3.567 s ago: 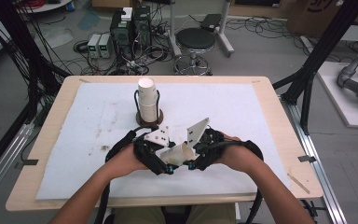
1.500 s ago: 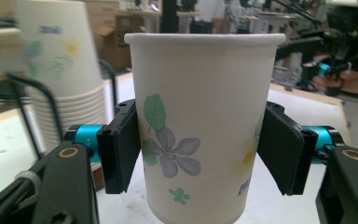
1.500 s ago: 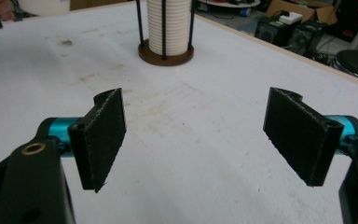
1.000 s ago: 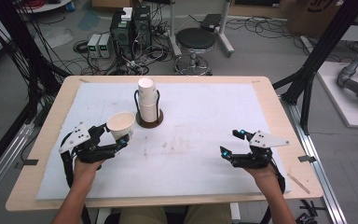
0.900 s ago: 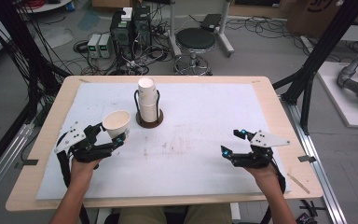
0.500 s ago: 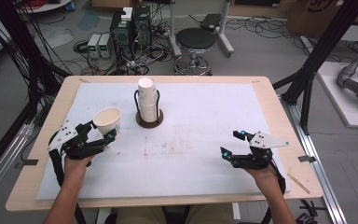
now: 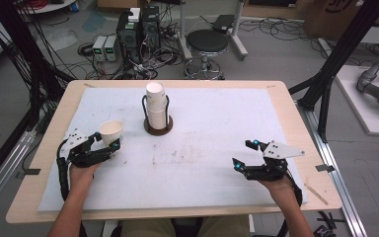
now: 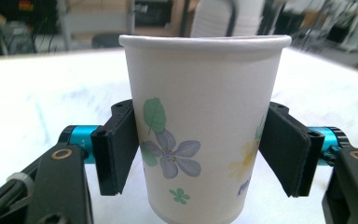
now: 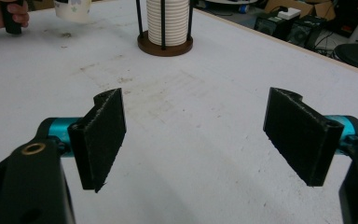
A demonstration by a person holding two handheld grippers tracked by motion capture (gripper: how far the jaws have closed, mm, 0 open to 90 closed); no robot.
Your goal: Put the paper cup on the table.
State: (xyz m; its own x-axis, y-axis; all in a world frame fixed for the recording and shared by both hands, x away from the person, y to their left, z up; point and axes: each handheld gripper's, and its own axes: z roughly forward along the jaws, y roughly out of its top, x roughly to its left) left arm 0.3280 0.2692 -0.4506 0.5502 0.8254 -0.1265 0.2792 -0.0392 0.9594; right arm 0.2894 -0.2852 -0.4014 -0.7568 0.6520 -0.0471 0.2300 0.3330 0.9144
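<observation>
So one paper cup is off the stack and clamped in the left claw, out over the left part of the desk, well apart from the cup holder. Looks like roughly halfway on a pull-one-and-place job: separation done, set-down not yet. Can't tell from the high view whether the cup's base touches the surface or hangs just above it.

Left claw: both flat black pads press the cup's sides about mid-height, cup upright, rim level in the left gripper view. Right claw is spread wide with nothing between the pads, parked low over the right part of the desk.

Left to do, by my read: put the cup down upright and let go.

Materials:
- Cup: thin white paper, tapered, rolled lip, printed flowers and leaves in blue, green, yellow. Will dent if squeezed hard.
- Remaining cups: same white, nested upside down into a ribbed column.
- Holder: round dark wooden base, thin black wire uprights looping around the stack.
- Pads: matte black, foam-like slabs on teal posts.
- Desk: pale wood edge, white sheet on top, smudged with brownish stains near the middle.
</observation>
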